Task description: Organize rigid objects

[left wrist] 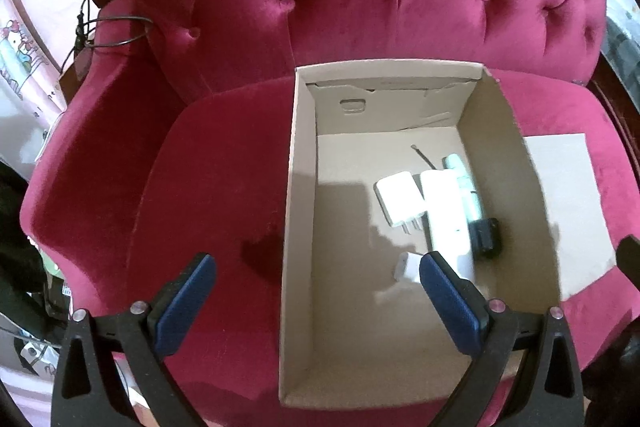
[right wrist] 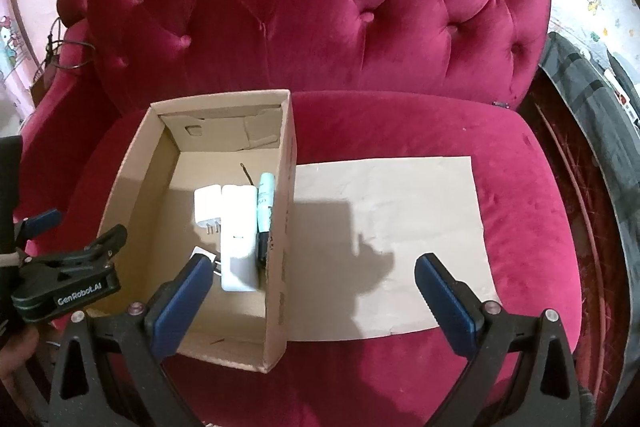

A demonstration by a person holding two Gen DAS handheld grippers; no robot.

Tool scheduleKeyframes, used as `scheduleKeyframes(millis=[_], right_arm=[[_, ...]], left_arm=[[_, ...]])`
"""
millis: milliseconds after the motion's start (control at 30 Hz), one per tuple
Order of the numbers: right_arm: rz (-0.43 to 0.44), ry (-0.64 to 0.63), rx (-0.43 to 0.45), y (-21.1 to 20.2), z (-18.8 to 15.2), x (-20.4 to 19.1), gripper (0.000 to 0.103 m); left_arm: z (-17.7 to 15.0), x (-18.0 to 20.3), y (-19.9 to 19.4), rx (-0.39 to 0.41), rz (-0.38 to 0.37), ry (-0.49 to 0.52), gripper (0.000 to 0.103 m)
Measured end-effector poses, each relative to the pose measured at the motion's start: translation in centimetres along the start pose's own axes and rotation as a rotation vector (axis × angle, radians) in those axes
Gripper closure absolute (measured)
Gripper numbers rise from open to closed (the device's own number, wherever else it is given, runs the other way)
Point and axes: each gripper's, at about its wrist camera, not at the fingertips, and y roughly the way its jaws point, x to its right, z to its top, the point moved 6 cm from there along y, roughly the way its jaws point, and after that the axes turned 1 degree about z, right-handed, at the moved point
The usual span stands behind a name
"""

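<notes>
In the box [left wrist: 298, 187], two chargers [left wrist: 400, 202].

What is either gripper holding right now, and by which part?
Nothing is held. The left gripper and right gripper both stand open and empty; the white chargers lie loose in the cardboard box.

A red velvet armchair [right wrist: 400, 131] carries an open cardboard box [right wrist: 280, 227] on its seat's left, touching a flat cardboard sheet [right wrist: 420, 195] on its right.
</notes>
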Motion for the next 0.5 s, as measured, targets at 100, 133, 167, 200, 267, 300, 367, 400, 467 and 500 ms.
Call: scheduleKeyframes(millis=[100,133,167,200,267,300,367,400,467,500], right_arm=[[-0.005,-0.008,0.023,-1.3,-0.2,0.4,0.000],[-0.007,-0.009,0.029,-1.7,-0.2,0.5,0.000],[-0.010,-0.010,0.039,-2.2,-0.3,0.8,0.000],[-0.012,-0.009,0.045,-2.6,-0.4,1.0,0.000],[-0.017,-0.012,0.059,-3.6,-0.6,1.5,0.000],[-0.017,-0.011,0.062,-3.9,-0.6,1.8,0.000],[-0.016,-0.014,0.067,-4.5,-0.8,2.2,0.000],[-0.018,-0.018,0.072,-5.0,-1.0,2.4,0.000],[-0.023,-0.028,0.083,-5.7,-1.3,2.8,0.000],[-0.022,-0.030,0.087,-6.1,-1.5,3.0,0.000]], left_arm=[[-0.5,-0.1,-1.3,0.009,0.005,-0.016,0.000],[-0.6,-0.1,-1.8,0.015,0.007,-0.020,0.000],[-0.6,-0.2,-2.1,0.018,0.008,-0.024,0.000],[-0.8,-0.1,-2.7,0.021,0.008,-0.027,0.000],[-1.2,0.1,-3.9,0.029,0.002,-0.034,0.000],[-1.3,0.1,-4.3,0.028,0.008,-0.036,0.000],[-1.7,0.6,-5.2,0.035,0.009,-0.034,0.000],[-1.9,0.8,-5.8,0.041,0.010,-0.031,0.000],[-2.2,1.1,-6.6,0.049,0.011,-0.029,0.000],[-2.5,1.4,-7.3,0.057,0.008,-0.032,0.000]])
